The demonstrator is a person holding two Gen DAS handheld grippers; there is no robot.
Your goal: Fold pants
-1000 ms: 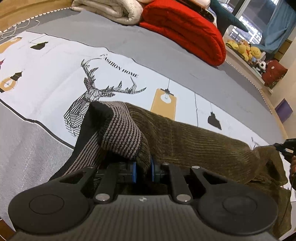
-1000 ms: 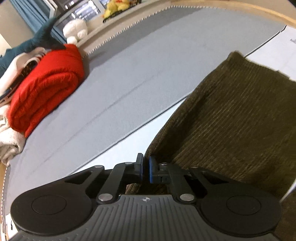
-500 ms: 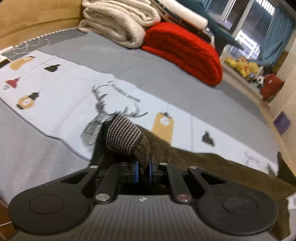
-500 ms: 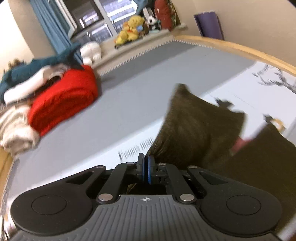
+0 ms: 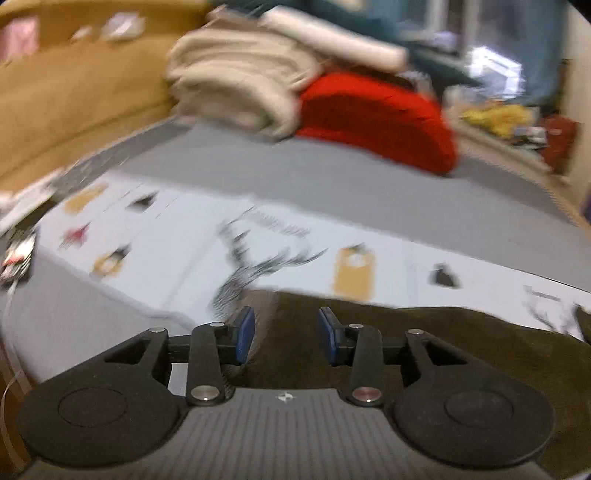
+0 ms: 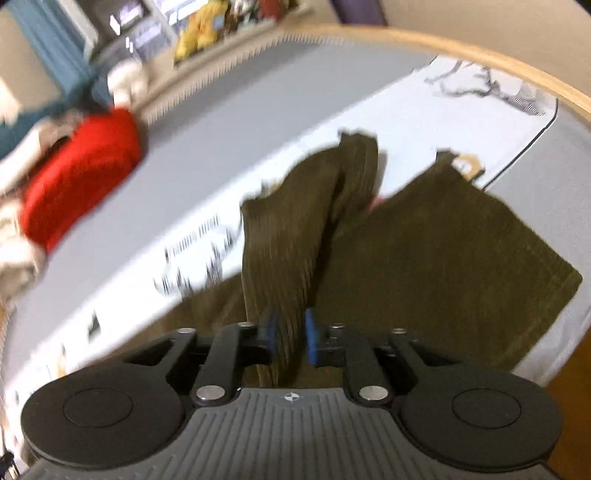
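Dark olive corduroy pants (image 5: 424, 350) lie on a white printed sheet (image 5: 177, 236) on the bed. My left gripper (image 5: 286, 334) is open and empty, just above the pants' near edge. In the right wrist view the pants (image 6: 443, 251) lie spread, with one leg (image 6: 295, 229) rising as a ridge toward my right gripper (image 6: 290, 338). Its blue pads have parted slightly and the cloth still runs between them. Both views are motion-blurred.
A red folded quilt (image 5: 376, 118) and cream blankets (image 5: 236, 88) sit at the back of the grey mattress (image 5: 332, 173). A wooden bed frame (image 5: 74, 92) curves along the left. Plush toys (image 6: 207, 33) line the window ledge.
My left gripper has opened and let go of the striped waistband, which has dropped out of sight. My right gripper has lifted back and its jaws have begun to part. Both cameras tilted up.
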